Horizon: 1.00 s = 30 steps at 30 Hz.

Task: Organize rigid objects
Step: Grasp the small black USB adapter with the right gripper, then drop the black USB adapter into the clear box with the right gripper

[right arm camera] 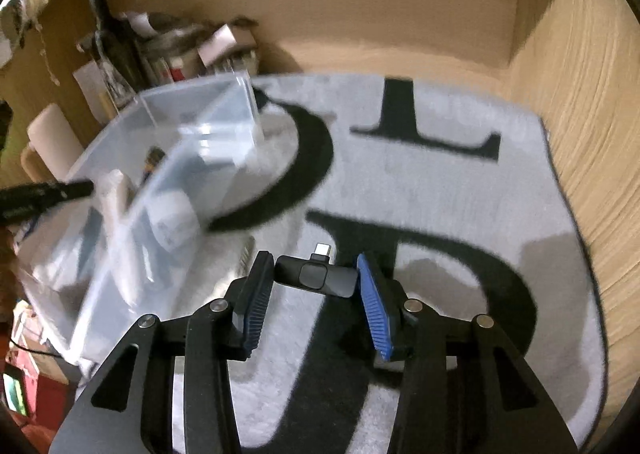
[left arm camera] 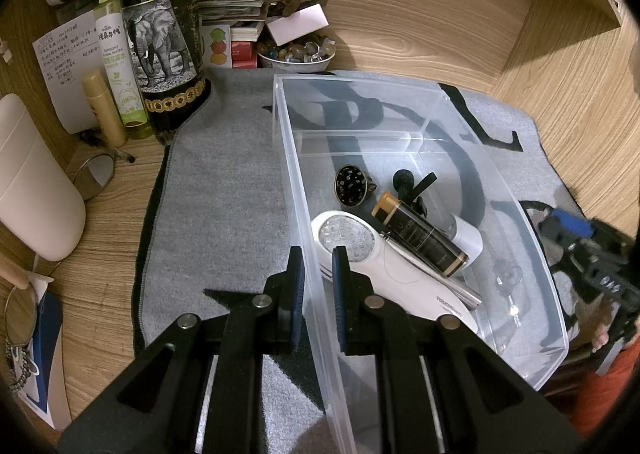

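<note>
A clear plastic bin (left arm camera: 556, 318) stands on the grey mat (left arm camera: 224, 190). My left gripper (left arm camera: 318, 258) is shut on the bin's left wall, one pad on each side of it. Inside lie a white handheld device (left arm camera: 384, 266), a black-and-gold tube (left arm camera: 420, 238), a dark oval brooch (left arm camera: 352, 185), a small black clip microphone (left arm camera: 406, 182) and a white roll (left arm camera: 466, 234). My right gripper (right arm camera: 316, 274) is shut on a small black USB-C dongle (right arm camera: 316, 275), held just above the mat (right arm camera: 440, 194) to the right of the bin (right arm camera: 120, 238). The right gripper also shows at the left wrist view's right edge.
At the back left stand a dark elephant-label bottle (left arm camera: 160, 38), a green spray bottle (left arm camera: 116, 54), a beige tube (left arm camera: 103, 106), papers and a bowl of beads (left arm camera: 296, 54). A white container (left arm camera: 32, 182) sits far left. Wooden walls (left arm camera: 560, 66) enclose the desk at the back and right.
</note>
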Each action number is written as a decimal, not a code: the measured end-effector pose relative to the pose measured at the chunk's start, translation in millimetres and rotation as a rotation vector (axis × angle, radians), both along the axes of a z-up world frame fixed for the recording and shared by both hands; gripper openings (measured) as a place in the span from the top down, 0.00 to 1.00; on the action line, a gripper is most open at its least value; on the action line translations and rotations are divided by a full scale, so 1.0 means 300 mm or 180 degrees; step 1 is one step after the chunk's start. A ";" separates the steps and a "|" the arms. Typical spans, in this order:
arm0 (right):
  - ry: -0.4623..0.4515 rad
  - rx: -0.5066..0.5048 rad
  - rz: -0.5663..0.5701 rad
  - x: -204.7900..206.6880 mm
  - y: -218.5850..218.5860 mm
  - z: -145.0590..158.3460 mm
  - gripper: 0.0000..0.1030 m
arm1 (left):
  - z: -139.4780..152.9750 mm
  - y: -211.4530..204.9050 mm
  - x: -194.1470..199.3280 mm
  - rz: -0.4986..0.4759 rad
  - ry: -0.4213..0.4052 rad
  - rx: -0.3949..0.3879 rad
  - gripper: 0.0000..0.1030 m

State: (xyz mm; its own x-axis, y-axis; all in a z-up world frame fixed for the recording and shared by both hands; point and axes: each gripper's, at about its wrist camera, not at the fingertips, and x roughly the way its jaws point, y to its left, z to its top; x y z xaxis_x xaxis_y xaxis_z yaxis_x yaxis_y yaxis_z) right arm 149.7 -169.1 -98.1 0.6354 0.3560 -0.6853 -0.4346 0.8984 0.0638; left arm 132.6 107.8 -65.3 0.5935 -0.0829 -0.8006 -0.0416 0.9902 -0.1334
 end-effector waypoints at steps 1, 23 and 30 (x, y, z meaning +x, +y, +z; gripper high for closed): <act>-0.0074 0.0050 0.0026 -0.008 0.007 0.029 0.61 | 0.000 0.000 0.000 0.0000 0.0000 -0.0002 0.88; -0.0476 0.0033 0.0902 -0.039 0.386 0.194 0.61 | 0.000 -0.001 0.000 0.0001 0.0002 -0.0003 0.88; -0.0242 -0.0248 0.1085 -0.002 0.467 0.119 0.61 | 0.000 0.000 0.001 0.0003 0.0000 -0.0008 0.88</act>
